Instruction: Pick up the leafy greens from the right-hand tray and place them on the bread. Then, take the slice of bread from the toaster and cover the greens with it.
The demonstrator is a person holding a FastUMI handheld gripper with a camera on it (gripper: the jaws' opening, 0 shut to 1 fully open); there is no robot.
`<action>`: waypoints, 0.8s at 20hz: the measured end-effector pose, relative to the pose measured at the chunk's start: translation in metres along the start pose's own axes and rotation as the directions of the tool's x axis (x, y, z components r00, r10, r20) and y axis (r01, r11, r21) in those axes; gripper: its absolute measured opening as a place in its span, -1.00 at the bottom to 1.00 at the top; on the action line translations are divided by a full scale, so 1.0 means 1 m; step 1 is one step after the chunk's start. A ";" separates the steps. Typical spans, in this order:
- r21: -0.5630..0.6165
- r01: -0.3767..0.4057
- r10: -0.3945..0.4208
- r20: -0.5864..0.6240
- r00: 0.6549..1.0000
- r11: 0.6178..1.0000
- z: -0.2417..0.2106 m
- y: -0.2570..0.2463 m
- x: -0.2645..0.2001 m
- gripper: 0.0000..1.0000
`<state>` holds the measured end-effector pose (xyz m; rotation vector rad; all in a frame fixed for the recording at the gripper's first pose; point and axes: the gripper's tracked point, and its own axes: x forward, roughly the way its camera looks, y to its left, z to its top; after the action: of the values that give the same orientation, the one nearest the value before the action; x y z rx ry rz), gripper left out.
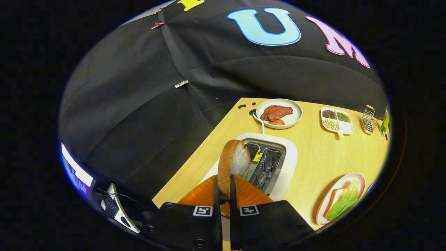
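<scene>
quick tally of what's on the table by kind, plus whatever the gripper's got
Plates: 2 (meat plate, plate with greens)
Divided dish of beans: 1
Toaster: 1
Bread slices: 2 (one held by the gripper, fingers shut on it; one under the greens on the plate)
Wire rack: 1
Total: 7
</scene>
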<state>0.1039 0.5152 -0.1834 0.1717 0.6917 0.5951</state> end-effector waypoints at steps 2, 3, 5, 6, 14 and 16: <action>0.001 -0.014 0.014 -0.001 1.000 1.000 0.004 0.001 -0.003 -0.78; 0.001 -0.020 0.020 0.003 1.000 1.000 0.007 0.001 -0.006 -0.78; 0.004 -0.027 0.027 0.020 0.999 1.000 0.015 0.001 -0.011 -0.78; 0.009 -0.029 0.029 0.028 0.999 1.000 0.019 0.000 -0.014 -0.78; 0.061 -0.043 0.036 0.117 0.992 0.997 0.065 -0.014 -0.055 -0.78; 0.059 -0.030 0.021 0.147 0.989 0.998 0.075 -0.025 -0.066 -0.78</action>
<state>0.1232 0.4607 -0.0984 0.2793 0.5666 0.5802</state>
